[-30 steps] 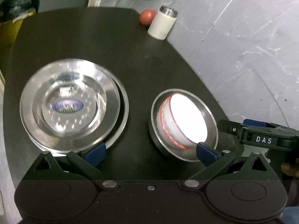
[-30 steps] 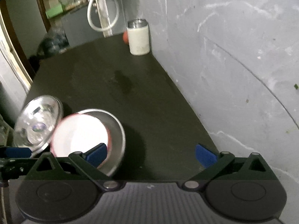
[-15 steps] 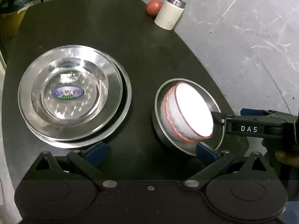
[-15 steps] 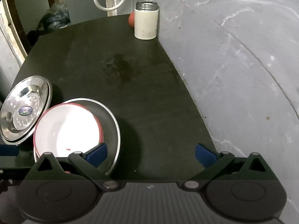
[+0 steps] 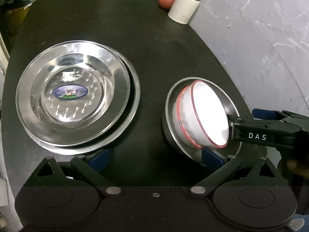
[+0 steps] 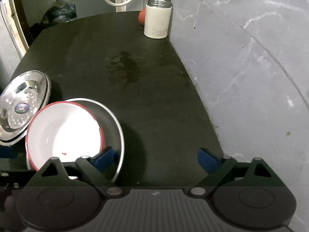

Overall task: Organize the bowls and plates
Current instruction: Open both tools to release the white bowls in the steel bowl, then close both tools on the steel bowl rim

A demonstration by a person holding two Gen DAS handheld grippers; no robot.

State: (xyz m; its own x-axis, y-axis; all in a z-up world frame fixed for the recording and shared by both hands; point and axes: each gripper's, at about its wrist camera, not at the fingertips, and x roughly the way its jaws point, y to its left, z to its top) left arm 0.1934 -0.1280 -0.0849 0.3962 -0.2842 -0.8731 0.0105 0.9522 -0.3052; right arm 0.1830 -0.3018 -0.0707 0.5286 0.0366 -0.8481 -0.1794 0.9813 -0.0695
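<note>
While a jar [image 6: 158, 18] stands far back on the counter [image 6: 146, 89], our right tongs [image 6: 155, 159] — spread — straddle the steel bowl's [image 6: 113, 118] rim, white bowl [image 6: 63, 133] tilted inside; left tongs [image 5: 155, 157] spread too.

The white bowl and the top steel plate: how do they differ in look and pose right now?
The white bowl is enamel-white with a red rim; the top steel plate is shiny metal with an oval sticker in its centre. The bowl sits tilted in a steel bowl; the plate lies flat on another plate. Both are round, nested dishes on the dark table.
</note>
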